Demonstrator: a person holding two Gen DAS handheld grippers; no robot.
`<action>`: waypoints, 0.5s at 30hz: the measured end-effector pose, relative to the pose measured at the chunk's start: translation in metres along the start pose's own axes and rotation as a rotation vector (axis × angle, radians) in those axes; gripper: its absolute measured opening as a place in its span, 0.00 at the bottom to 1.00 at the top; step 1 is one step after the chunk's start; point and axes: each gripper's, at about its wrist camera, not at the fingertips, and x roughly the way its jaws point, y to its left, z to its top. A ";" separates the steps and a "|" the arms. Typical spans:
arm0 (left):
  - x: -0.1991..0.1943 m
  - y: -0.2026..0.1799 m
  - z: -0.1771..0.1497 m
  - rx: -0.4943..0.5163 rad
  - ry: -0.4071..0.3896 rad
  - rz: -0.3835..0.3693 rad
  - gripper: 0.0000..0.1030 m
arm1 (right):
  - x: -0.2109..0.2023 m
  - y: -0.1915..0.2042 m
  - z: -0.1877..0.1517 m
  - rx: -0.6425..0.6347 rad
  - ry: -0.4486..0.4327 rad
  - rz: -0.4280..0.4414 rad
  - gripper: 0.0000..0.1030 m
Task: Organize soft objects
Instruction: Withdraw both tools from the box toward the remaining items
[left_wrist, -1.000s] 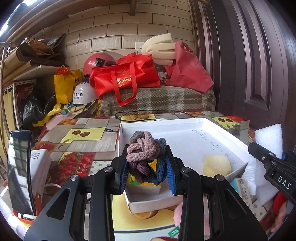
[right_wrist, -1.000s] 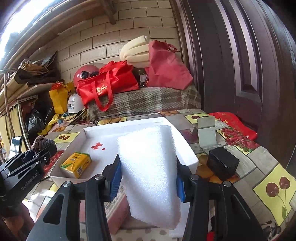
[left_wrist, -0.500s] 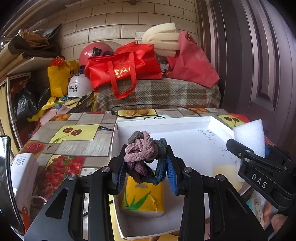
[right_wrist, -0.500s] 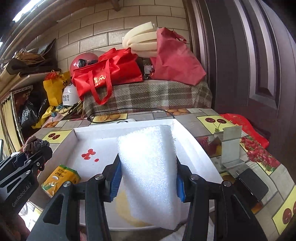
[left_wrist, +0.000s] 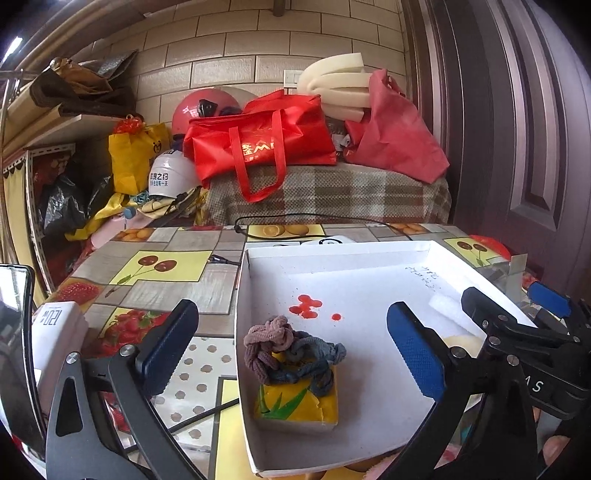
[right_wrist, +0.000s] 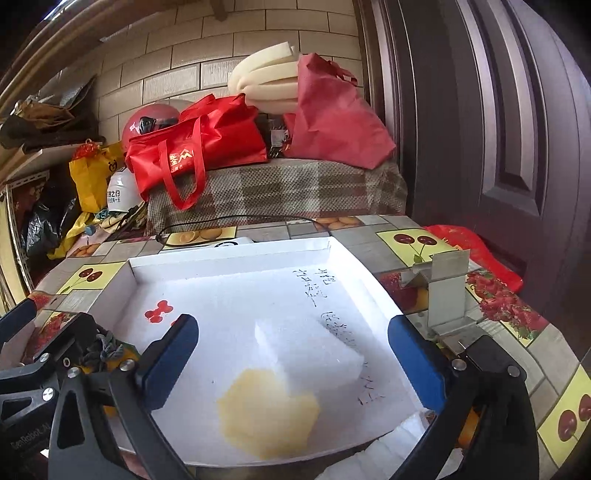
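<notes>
Released since a second ago, the knotted hair ties (left_wrist: 291, 350) now lie on the yellow tissue pack (left_wrist: 297, 400) and the white foam block (right_wrist: 310, 354) beside the yellow sponge (right_wrist: 267, 413) in the white tray (left_wrist: 332, 254), so left gripper (left_wrist: 291, 354) and right gripper (right_wrist: 291, 365) jaws are opening wide, empty.

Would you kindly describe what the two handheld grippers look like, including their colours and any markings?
Both are black, angular frames with silver screw heads and blue textured pads on the fingers. The left gripper carries white lettering on its side, partly readable in the right view. The right gripper shows white letters ending "AS". No cables visible.
</notes>
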 end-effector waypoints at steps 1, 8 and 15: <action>-0.002 0.000 0.000 -0.002 -0.012 0.003 1.00 | -0.002 0.001 0.000 -0.004 -0.013 -0.009 1.00; -0.012 0.005 -0.002 -0.018 -0.040 0.048 1.00 | -0.022 0.003 -0.002 -0.011 -0.100 -0.061 1.00; -0.024 0.007 -0.007 -0.015 -0.032 0.063 1.00 | -0.038 0.006 -0.010 -0.021 -0.101 -0.075 1.00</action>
